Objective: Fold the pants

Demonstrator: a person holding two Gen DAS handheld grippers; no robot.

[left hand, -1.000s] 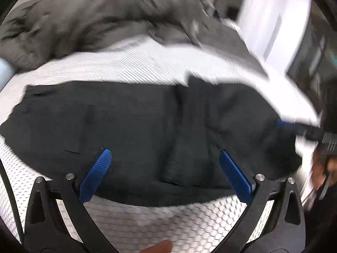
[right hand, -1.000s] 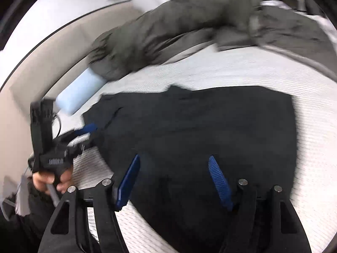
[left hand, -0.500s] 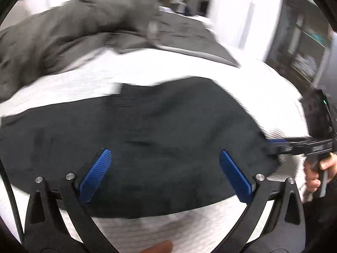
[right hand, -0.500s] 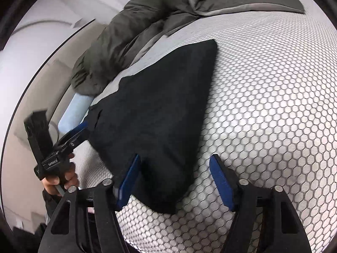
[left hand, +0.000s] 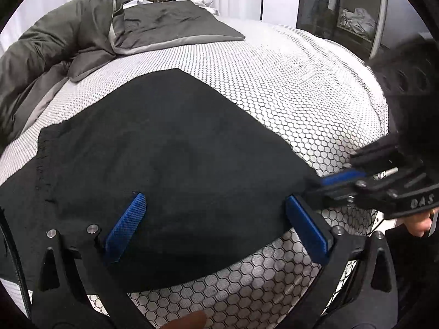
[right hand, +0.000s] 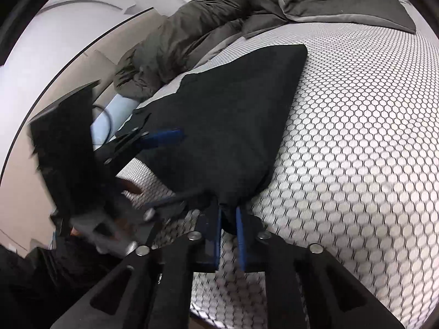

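Observation:
Black pants point(left hand: 170, 159) lie flat on the honeycomb-patterned mattress point(left hand: 301, 96). My left gripper point(left hand: 215, 197) is open just above the cloth near its front hem, with a blue pad on either side and nothing pinched. In the right wrist view the pants point(right hand: 227, 115) taper toward the camera to a corner, and my right gripper point(right hand: 229, 211) is shut on that corner. The cloth is bunched between its two blue pads. The right gripper point(left hand: 326, 181) shows at the pants' right corner in the left wrist view. The left gripper point(right hand: 189, 161) reaches in from the left in the right wrist view.
A crumpled grey duvet point(left hand: 68, 41) fills the far side of the bed, seen too in the right wrist view as a grey duvet point(right hand: 205, 27). A pale blue pillow point(right hand: 115, 115) lies by the headboard. A glass-door cabinet point(left hand: 351, 13) stands beyond the mattress's right edge.
The left gripper has swept sideways along the pants toward the right one, still open. The right gripper has come down onto the pants' near corner and closed on it.

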